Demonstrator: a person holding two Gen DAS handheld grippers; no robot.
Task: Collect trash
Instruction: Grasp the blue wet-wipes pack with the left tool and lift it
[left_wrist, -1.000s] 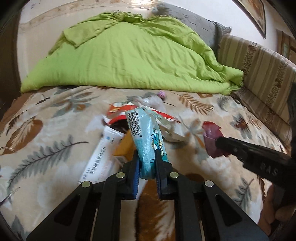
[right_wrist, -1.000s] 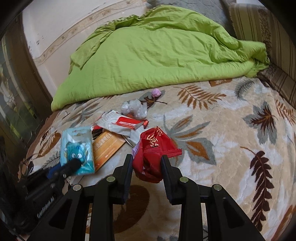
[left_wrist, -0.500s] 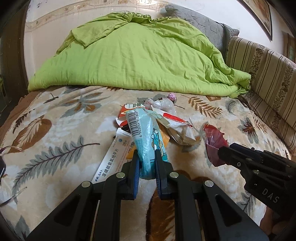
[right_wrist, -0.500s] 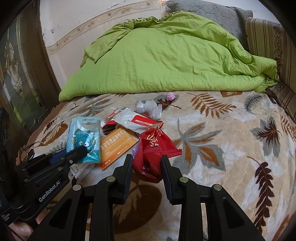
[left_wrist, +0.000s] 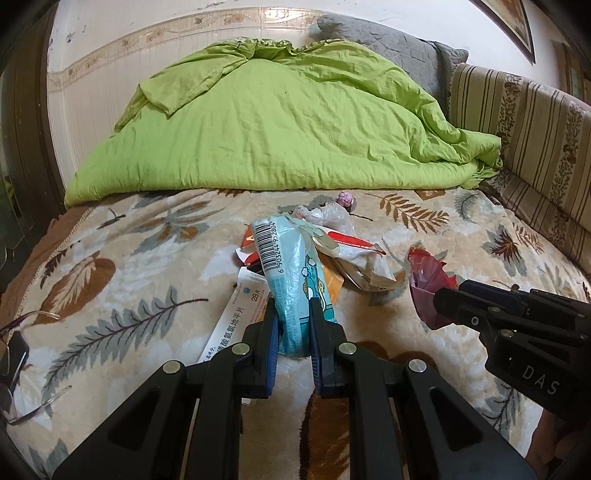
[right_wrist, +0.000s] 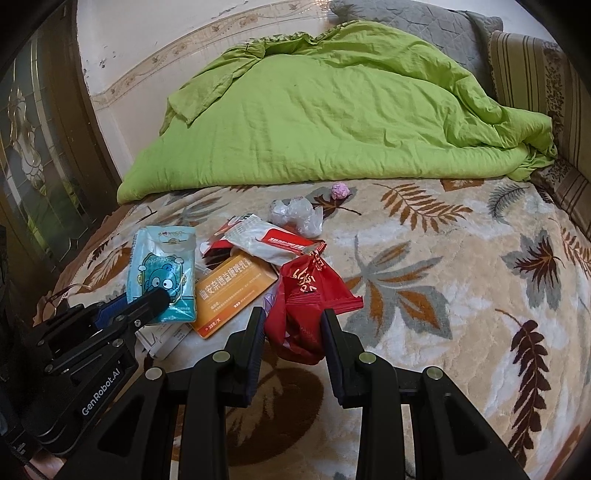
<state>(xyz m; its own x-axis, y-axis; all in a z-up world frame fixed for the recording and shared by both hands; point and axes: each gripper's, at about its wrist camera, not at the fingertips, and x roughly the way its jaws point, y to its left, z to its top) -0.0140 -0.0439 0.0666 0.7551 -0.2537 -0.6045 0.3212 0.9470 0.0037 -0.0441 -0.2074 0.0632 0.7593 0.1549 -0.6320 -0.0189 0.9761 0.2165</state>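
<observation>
My left gripper (left_wrist: 291, 314) is shut on a light blue cartoon packet (left_wrist: 290, 269), held up over the bed; the same blue packet (right_wrist: 162, 273) and left gripper (right_wrist: 147, 302) show at the left of the right wrist view. My right gripper (right_wrist: 293, 321) is shut on a crumpled red wrapper (right_wrist: 306, 291); that red wrapper (left_wrist: 424, 280) and right gripper (left_wrist: 458, 302) appear at the right of the left wrist view. More trash lies on the leaf-patterned blanket (right_wrist: 424, 266): an orange box (right_wrist: 232, 291), a white-and-red wrapper (right_wrist: 273, 240), a clear plastic bag (right_wrist: 295, 214), a small pink ball (right_wrist: 340, 191) and a white medicine box (left_wrist: 232, 321).
A green quilt (left_wrist: 280, 125) is heaped along the back of the bed, with a grey pillow (left_wrist: 388, 44) behind it. A striped cushion (left_wrist: 524, 129) lines the right side. Eyeglasses (left_wrist: 22, 332) lie at the left edge. A dark glass-panelled door (right_wrist: 33, 147) stands on the left.
Both grippers have drawn back and risen from the trash pile, each keeping hold of its wrapper. More of the wall and quilt has come into view.
</observation>
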